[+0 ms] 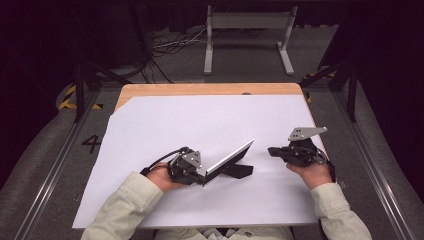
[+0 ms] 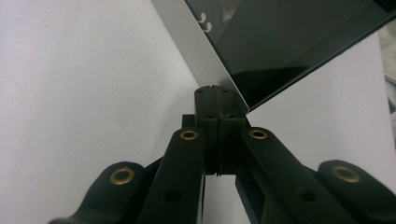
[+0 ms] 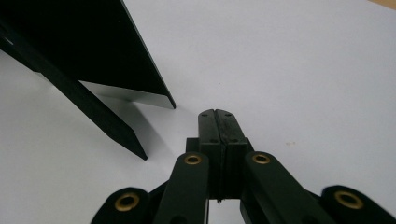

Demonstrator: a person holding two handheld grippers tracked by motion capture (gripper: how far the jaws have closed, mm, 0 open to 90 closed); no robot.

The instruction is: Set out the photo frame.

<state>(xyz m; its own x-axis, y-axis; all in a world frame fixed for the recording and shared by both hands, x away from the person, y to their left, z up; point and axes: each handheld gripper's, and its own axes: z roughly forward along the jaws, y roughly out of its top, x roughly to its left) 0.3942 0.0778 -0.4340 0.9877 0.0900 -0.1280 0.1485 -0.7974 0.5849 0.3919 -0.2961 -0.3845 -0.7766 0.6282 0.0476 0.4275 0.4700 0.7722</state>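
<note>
sleeves: 2 pale beige fabric sleeves (image 1: 129, 200) come in from the near edge of the table, 1 per forearm.
left gripper (image 1: 186, 167): black, hard plastic links with brass-ringed pivots (image 2: 189, 135); grey 3-cornered plate on top; black cable loops off its near side. Jaws pressed flat together, nothing between them. Tips sit right at the near lower corner of the tablet, touching or just short of it; cannot tell which.
tablet (image 1: 230, 156): thin flat rectangle, glossy dark glass face (image 2: 280, 42), matte silver edge band (image 2: 196, 51). Stands tilted on the white sheet, between the 2 grippers, close beside the left one.
stand (image 1: 238, 171): flat matte black prop under and behind the tablet, a straight strip running to a pointed end (image 3: 126, 135) on the sheet.
right gripper (image 1: 292, 151): same black linkage, grey plate raised above it. Jaws closed pad to pad, empty. Rests low over the sheet, pointing at the tablet's back, near it but apart.
sheet (image 1: 200, 125): large smooth white paper, 1 far corner cut off.
table (image 1: 210, 89): light wood top, bare strip along the far edge.
far: grey metal frame legs (image 1: 247, 37) on a grey floor, loose cables beside them.
</note>
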